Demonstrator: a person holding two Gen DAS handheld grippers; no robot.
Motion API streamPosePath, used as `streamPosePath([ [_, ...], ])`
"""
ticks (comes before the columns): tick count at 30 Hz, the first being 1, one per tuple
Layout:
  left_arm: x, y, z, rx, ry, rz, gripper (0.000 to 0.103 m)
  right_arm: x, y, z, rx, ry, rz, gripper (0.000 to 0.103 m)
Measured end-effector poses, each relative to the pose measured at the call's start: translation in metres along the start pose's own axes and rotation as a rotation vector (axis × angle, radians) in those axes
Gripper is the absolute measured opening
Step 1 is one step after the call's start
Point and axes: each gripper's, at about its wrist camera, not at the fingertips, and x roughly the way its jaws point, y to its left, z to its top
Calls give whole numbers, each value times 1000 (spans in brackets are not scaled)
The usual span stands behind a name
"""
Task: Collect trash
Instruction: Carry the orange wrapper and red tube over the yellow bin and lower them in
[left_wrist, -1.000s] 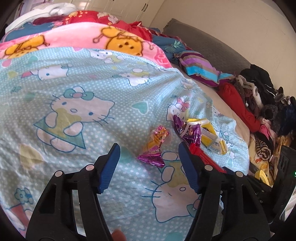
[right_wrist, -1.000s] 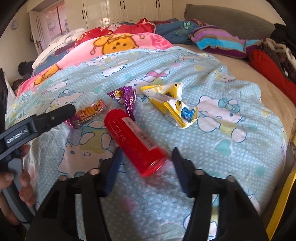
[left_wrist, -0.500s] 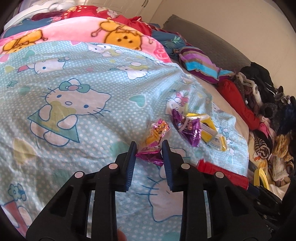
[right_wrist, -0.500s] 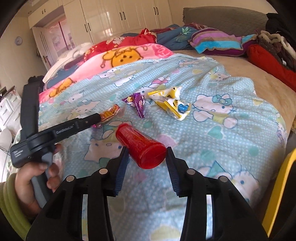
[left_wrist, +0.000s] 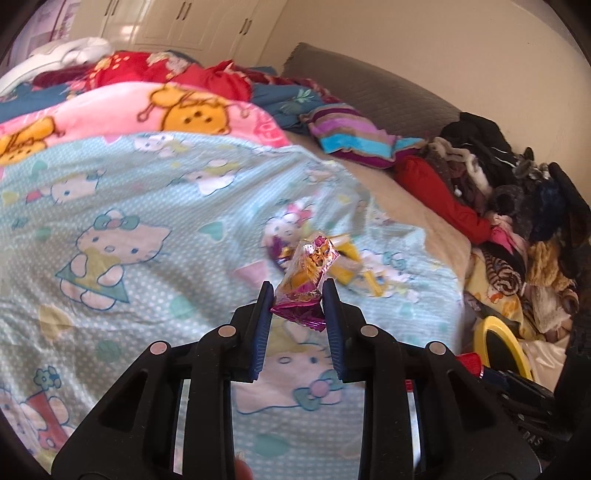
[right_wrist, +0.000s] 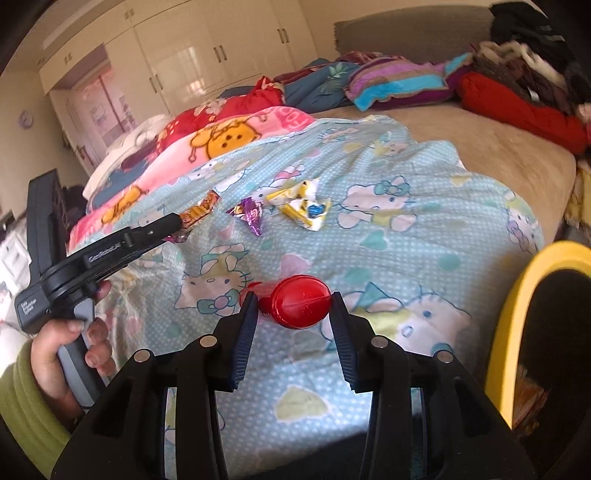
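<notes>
The left gripper pinches a crinkly wrapper; the right gripper clamps a red tube, whose smooth round body may slip out.

I count two black grippers with blue pads, the left gripper and the right gripper. Between my left jaws is one orange and magenta foil snack wrapper. Between my right jaws is one red plastic cylindrical can. Ahead of the right jaws lie one purple foil wrapper and one crumpled yellow and white packet. Right of them stands one yellow-rimmed bin.
</notes>
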Motion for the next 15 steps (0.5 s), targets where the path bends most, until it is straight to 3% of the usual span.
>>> streamPosePath([
  [15, -9, -72, -10, 138, 15, -122, 21, -60, -52, 15, 95, -103, -82, 37],
])
